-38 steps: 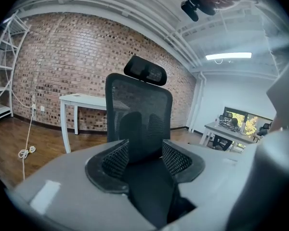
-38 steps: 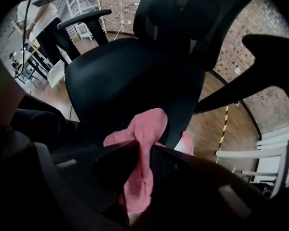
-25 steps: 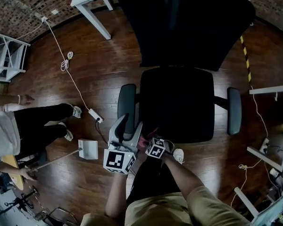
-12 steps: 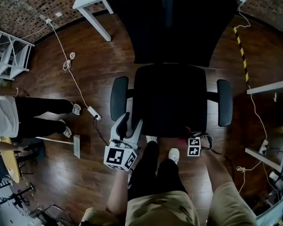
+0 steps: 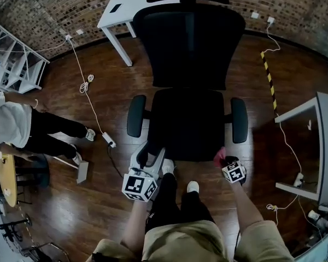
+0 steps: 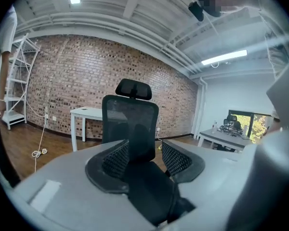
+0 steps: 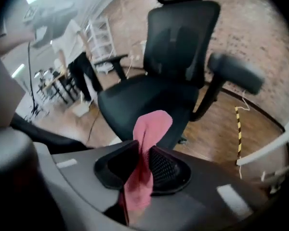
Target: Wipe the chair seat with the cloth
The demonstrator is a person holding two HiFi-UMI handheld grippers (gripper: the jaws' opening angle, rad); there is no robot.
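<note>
Head view settles the layout. The right gripper (image 5: 225, 161) hangs just off the front right corner of the chair seat (image 5: 188, 121). The pink cloth (image 5: 219, 155) sticks out ahead of it, at or just over the seat's front edge. Whether the cloth touches the fabric cannot be told from above.

The black seat therefore lies forward and to the person's left of that gripper. Its width runs left to right between the two armrests. The right armrest (image 5: 239, 120) is just beyond the cloth, and the left armrest (image 5: 135, 115) is across the seat.

The right gripper view confirms the hold: the jaws are closed on the middle of the cloth. One rounded end stands up ahead of them and the other trails back toward the camera. The seat fills the ground in front, a little to the left.

The left gripper (image 5: 146, 156) sits by the front left corner, below the left armrest. Its own view shows the jaws apart with nothing between them, pointed at the chair's backrest (image 6: 130, 124).

By my judgement the wiping is not yet under way. The right hand is the one to work. It needs to go forward and down onto the seat, then sweep leftward across it.
</note>
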